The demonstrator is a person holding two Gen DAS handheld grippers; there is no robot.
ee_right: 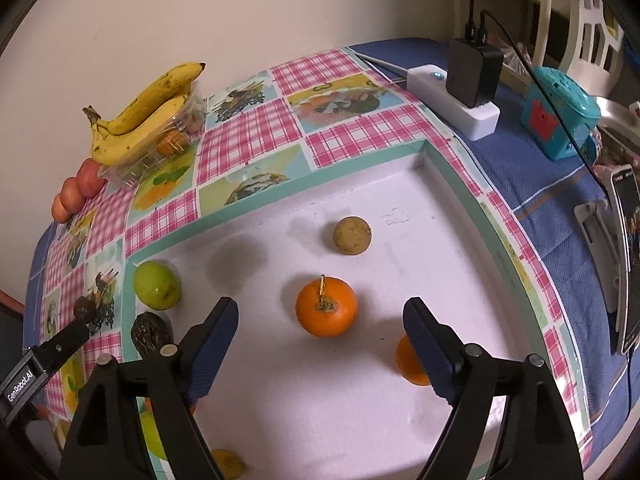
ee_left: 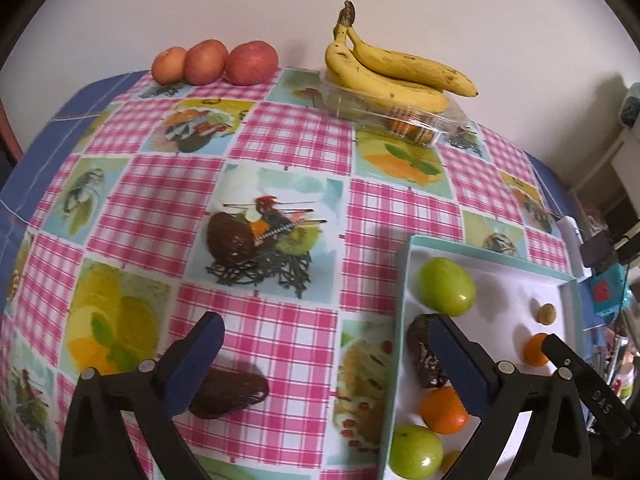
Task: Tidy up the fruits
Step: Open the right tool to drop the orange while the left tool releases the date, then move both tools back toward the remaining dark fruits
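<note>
My left gripper (ee_left: 326, 364) hangs open over the checked tablecloth, its left finger just above a dark brown avocado (ee_left: 230, 394) lying on the cloth. A white tray (ee_left: 408, 280) at the right holds green fruits (ee_left: 446, 286), another avocado (ee_left: 426, 356) and oranges (ee_left: 442, 410). In the right wrist view my right gripper (ee_right: 324, 348) is open low over the tray (ee_right: 440, 168). A stemmed orange (ee_right: 326, 306) sits just ahead between its fingers, untouched. A second orange (ee_right: 408, 360) is partly hidden behind the right finger.
Bananas (ee_left: 392, 68) rest on a clear plastic box (ee_left: 384, 112) by the wall, with three red fruits (ee_left: 212, 62) to their left. A small brown fruit (ee_right: 352, 236) lies in the tray. A power strip (ee_right: 452, 100), teal box (ee_right: 560, 116) and phone (ee_right: 628, 256) stand right.
</note>
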